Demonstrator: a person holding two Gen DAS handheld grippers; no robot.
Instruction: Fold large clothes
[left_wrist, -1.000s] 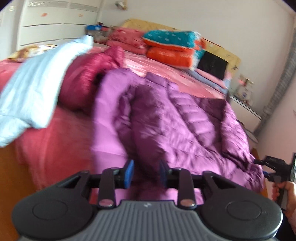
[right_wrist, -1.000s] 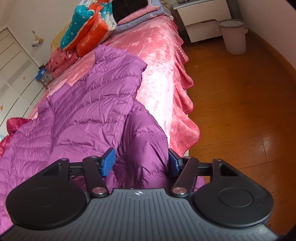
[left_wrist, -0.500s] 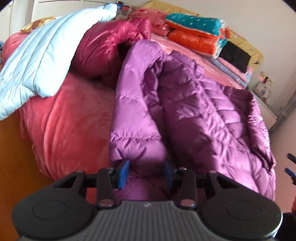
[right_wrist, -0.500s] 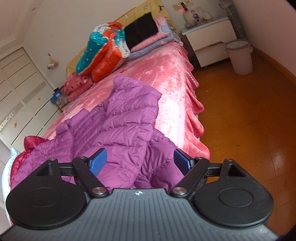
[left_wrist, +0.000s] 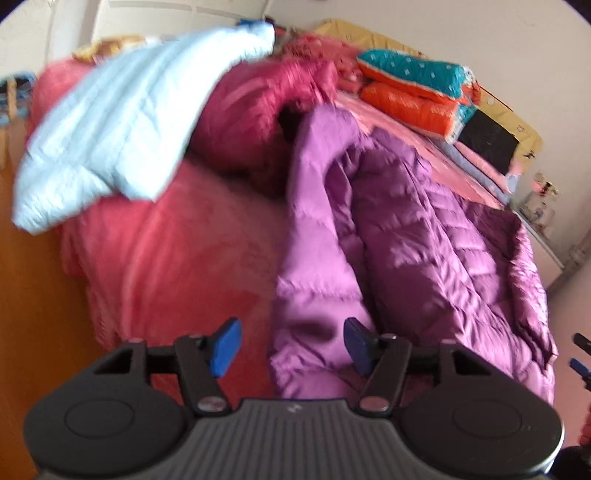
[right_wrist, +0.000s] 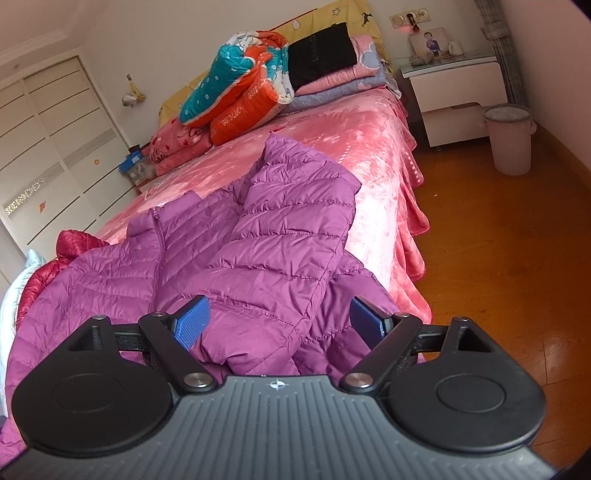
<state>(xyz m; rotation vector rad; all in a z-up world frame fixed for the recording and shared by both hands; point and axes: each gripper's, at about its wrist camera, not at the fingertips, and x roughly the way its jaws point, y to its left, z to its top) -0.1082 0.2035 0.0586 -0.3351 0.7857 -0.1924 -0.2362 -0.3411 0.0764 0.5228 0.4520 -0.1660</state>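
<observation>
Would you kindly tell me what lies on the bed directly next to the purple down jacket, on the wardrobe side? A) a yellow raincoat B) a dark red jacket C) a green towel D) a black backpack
B: a dark red jacket lies bunched right against the purple down jacket, under a pale blue one.

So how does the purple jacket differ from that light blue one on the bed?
The purple jacket lies spread across the bed's near end; the light blue jacket is draped over a dark red jacket at the bed's far corner. The purple one fills most of the view; the blue one shows only in part. Both are quilted and puffy.
</observation>
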